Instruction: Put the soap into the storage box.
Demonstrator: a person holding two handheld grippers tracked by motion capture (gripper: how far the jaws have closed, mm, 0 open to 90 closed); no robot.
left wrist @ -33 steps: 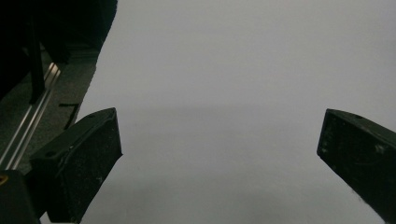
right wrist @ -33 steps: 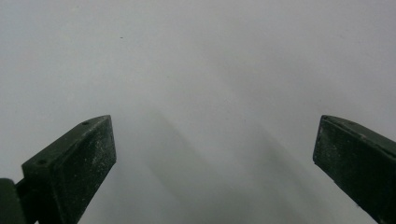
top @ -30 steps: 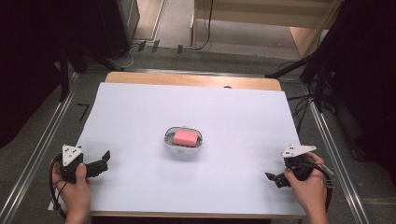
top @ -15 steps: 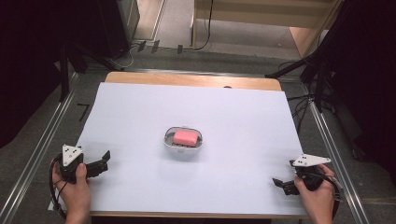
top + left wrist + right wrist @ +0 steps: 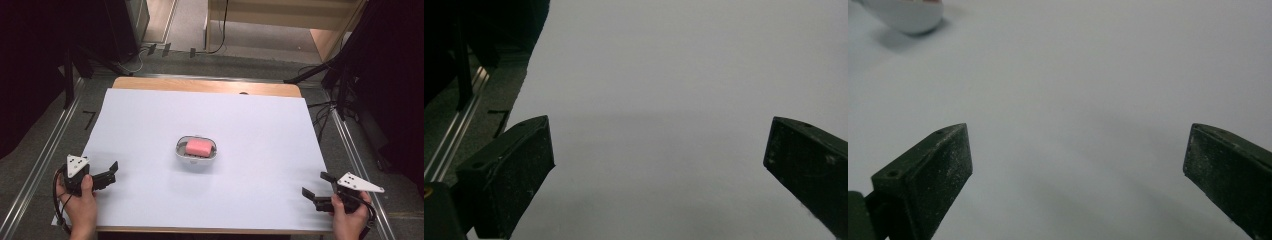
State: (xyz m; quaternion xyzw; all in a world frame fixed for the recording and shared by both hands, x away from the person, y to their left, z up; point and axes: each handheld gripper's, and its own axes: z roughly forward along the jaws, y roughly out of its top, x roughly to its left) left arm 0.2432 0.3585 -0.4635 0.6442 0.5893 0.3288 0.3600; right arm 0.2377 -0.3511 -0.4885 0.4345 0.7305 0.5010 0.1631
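Step in hand: by my reading, the start of a pick — both grippers sit at the near corners, nothing held, the soap dish untouched.
Soap dish (image 5: 196, 150): small oval tray, pale grey-white, smooth and slightly glossy; stands at the middle of the sheet, well apart from both grippers. Its rounded wall (image 5: 908, 17) shows at the top left of the right gripper view.
Soap (image 5: 199, 147): pink bar, rounded corners, matte; lies inside the dish.
Left gripper (image 5: 111, 170): jaws spread wide, empty; held low at the near left corner, aimed inward across the sheet.
Right gripper (image 5: 317, 185): jaws spread wide, empty; held at the near right corner, pointing toward the dish.
Jaw material: black blocks, hard, flat-faced, faintly speckled or dusty.
Surface: white sheet (image 5: 150, 125), plain and matte, over a wooden table (image 5: 200, 85) whose far edge shows bare.
Next move calls for: likely a reach to the centre — one gripper lined up square over the bar or the dish rim, jaws kept wide until astride it.
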